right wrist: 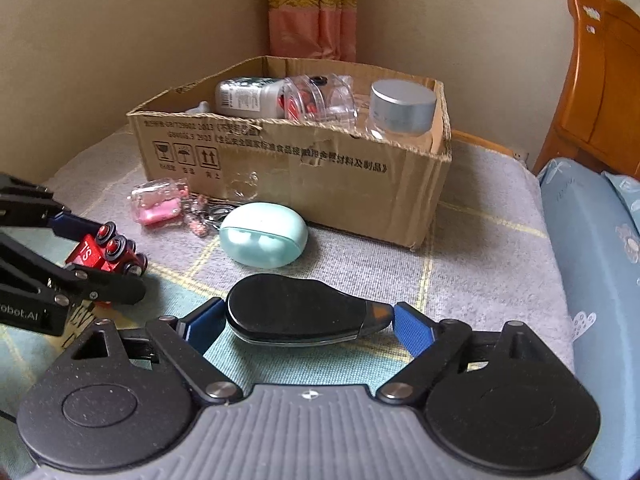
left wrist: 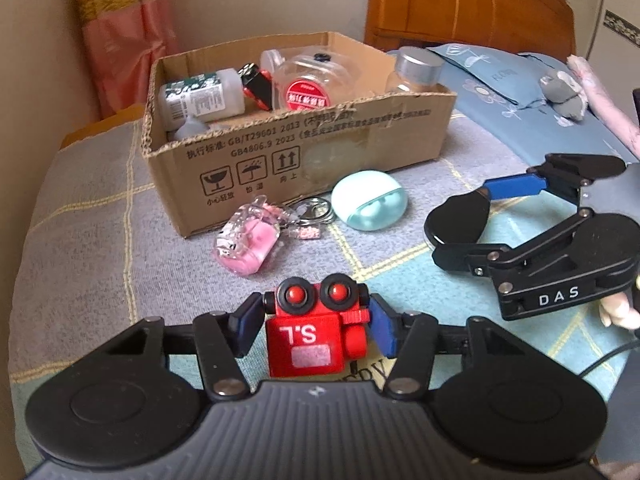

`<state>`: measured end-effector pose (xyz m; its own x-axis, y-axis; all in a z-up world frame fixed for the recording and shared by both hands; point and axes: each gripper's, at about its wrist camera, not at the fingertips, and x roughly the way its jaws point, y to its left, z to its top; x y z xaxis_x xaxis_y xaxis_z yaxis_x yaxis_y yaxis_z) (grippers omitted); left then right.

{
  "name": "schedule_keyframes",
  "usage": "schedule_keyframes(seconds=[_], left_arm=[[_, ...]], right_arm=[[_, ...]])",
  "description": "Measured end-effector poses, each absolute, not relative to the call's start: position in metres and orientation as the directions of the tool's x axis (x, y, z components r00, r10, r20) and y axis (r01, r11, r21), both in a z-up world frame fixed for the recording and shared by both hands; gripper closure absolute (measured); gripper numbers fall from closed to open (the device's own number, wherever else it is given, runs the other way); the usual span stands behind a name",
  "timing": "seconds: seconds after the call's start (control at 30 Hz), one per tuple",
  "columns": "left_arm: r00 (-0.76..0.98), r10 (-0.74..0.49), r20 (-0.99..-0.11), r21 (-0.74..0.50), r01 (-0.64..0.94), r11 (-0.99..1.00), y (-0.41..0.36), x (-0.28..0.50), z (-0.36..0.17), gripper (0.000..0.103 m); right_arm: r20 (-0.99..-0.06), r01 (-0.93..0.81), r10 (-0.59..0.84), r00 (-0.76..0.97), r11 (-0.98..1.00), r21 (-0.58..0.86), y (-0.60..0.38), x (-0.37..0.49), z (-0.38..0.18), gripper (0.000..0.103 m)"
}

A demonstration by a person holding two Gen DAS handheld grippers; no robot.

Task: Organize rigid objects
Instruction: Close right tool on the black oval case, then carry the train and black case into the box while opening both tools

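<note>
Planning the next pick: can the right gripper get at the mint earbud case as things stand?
Probably not yet. The right gripper has its jaws shut on the black oval case, so it is occupied. Otherwise the way looks free: the mint earbud case lies uncovered just ahead, in front of the cardboard box.

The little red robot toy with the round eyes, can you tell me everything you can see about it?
The little red robot toy is a blocky figure that looks like painted wood or plastic. It has two round black eyes with shiny red centres, black knobs at the sides of its head, a red arm, white letters "S.L" seen upside down, and a pale pink patch. It is held between the blue pads of the left gripper, which is shut on its sides, above the grey checked blanket. Whether its base touches the blanket is hidden.
</note>
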<state>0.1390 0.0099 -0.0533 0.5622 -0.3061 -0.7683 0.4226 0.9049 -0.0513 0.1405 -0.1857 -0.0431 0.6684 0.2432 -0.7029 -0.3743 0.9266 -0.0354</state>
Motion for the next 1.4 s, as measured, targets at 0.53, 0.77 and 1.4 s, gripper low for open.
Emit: schedule_keyframes(seconds=[0.53, 0.77, 1.4], left_arm=[[0.61, -0.353, -0.709, 0.011, 0.509, 0.861, 0.004, 0.163, 0.024, 0.049], [0.64, -0.345, -0.686, 0.04, 0.507, 0.861, -0.003, 0.203, 0.045, 0.049], [0.675, -0.275, -0.685, 0.065, 0.432, 0.899, 0.007, 0.227, 0.025, 0.004]], right_arm=[[-0.644, -0.458, 0.323, 0.694, 0.888, -0.049, -0.198, 0.128, 0.023, 0.01], [-0.598, -0.461, 0.326, 0.732, 0.883, -0.083, -0.199, 0.138, 0.05, 0.01], [-0.549, -0.447, 0.331, 0.768, 0.89, -0.089, -0.201, 0.177, 0.082, 0.01]])
